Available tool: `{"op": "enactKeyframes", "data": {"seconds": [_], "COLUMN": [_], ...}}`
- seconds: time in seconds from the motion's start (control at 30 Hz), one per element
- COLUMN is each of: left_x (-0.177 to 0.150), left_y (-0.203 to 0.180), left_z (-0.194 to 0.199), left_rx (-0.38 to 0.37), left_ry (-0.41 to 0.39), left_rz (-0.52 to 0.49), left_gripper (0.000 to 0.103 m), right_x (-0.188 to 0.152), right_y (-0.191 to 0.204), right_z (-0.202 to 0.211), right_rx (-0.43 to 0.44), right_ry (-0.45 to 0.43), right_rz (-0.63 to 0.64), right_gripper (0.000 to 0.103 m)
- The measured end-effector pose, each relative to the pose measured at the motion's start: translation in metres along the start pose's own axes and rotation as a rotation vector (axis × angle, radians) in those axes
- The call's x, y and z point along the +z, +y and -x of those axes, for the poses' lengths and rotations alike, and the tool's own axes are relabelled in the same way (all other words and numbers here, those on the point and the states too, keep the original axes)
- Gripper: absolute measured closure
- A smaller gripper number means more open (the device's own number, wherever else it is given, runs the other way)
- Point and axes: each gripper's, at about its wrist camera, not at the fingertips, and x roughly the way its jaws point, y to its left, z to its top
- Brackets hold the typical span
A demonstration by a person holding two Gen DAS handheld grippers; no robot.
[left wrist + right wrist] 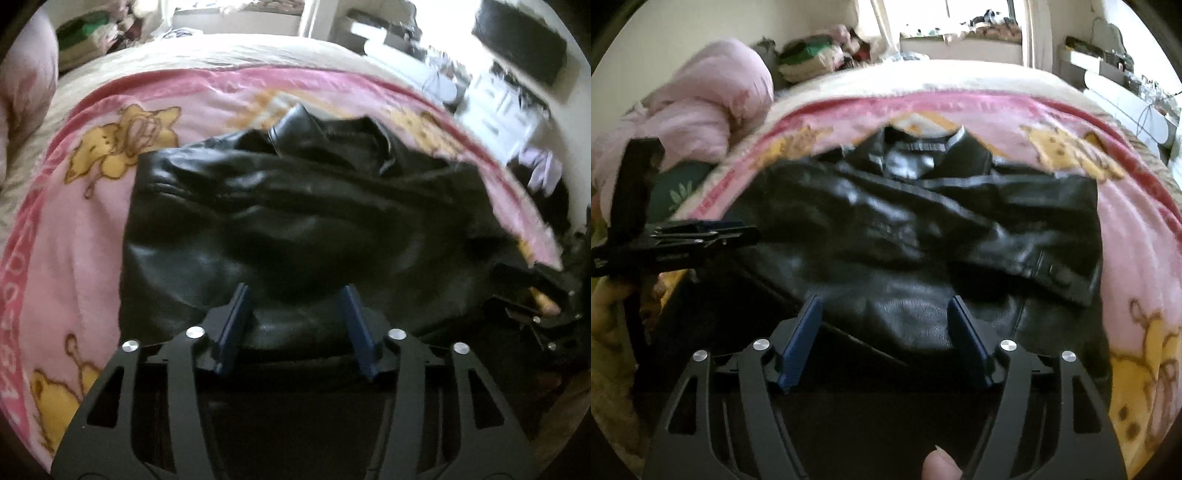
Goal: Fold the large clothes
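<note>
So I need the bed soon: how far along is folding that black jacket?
Partly done: the black leather jacket lies on the pink blanket with a sleeve folded across it. Both grippers, left and right, are open at its near hem, holding nothing. Folding the body remains.

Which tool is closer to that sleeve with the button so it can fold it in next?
Probably the right tool. The buttoned sleeve cuff lies just ahead of it, to its right, on the black leather jacket. The left tool, also open, faces the jacket's plain side.
</note>
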Motion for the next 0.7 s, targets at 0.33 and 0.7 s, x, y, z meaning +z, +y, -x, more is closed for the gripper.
{"op": "enactKeyframes", "data": {"seconds": [0.33,0.7], "left_x": [-0.001,0.011], "left_y": [0.001,0.006], "left_z": [-0.006,0.029], "left_rx": [-0.01,-0.019], "left_ry": [-0.005,-0.055], "left_rz": [0.008,0.064], "left_gripper": [0.053,0.009], "right_x": [-0.004,0.007], "right_y": [-0.005,-0.019], "right_z": [-0.005,0.034], "right_rx": [0.02,0.03], "right_ry": [-0.003,-0.106], "right_rz": [-0.046,-0.098], "right_gripper": [0.034,0.012]}}
